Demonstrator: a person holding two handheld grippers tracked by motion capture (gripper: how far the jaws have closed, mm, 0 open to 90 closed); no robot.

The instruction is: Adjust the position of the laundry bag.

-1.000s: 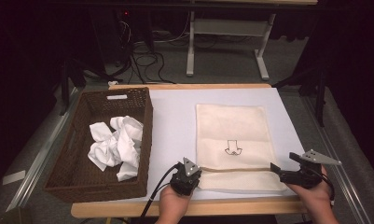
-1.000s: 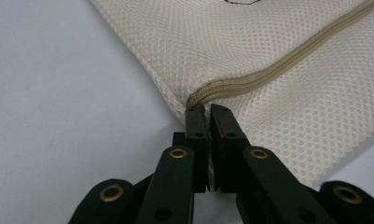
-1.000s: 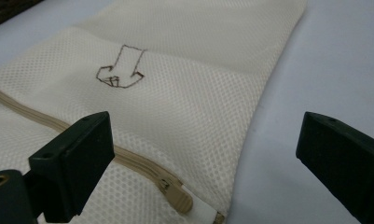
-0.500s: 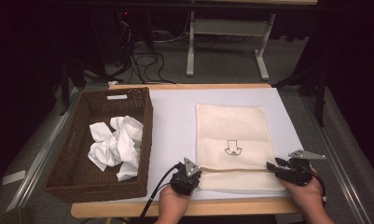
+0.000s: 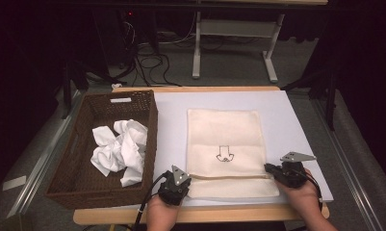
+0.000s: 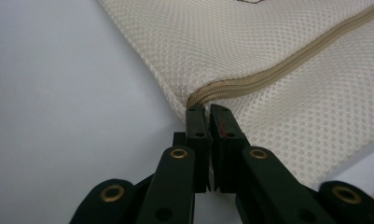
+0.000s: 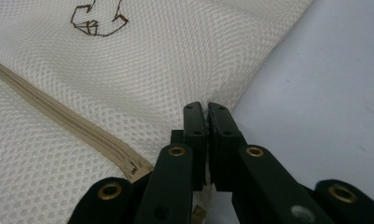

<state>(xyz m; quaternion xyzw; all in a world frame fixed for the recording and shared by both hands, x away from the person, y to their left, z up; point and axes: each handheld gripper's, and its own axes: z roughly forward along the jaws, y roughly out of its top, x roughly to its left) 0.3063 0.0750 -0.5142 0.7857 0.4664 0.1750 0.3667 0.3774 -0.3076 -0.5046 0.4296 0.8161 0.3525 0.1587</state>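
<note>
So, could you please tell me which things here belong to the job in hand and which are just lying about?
In the job:
- mesh bag, flat on the table
- its zip
- left tongs, shut on the bag's left edge
- right tongs, shut on its right edge

Lying about:
- wicker basket
- crumpled white cloth inside it
- white table mat

- I see the bag (image 6: 287, 60) as cream mesh cloth, dimpled, with a woven tan zip (image 6: 268, 77).
- My claws' jaws look like matt black plastic.
- The basket (image 5: 75, 159) is brown wicker.
- The counter (image 5: 296, 125) top is smooth and matt.
</note>
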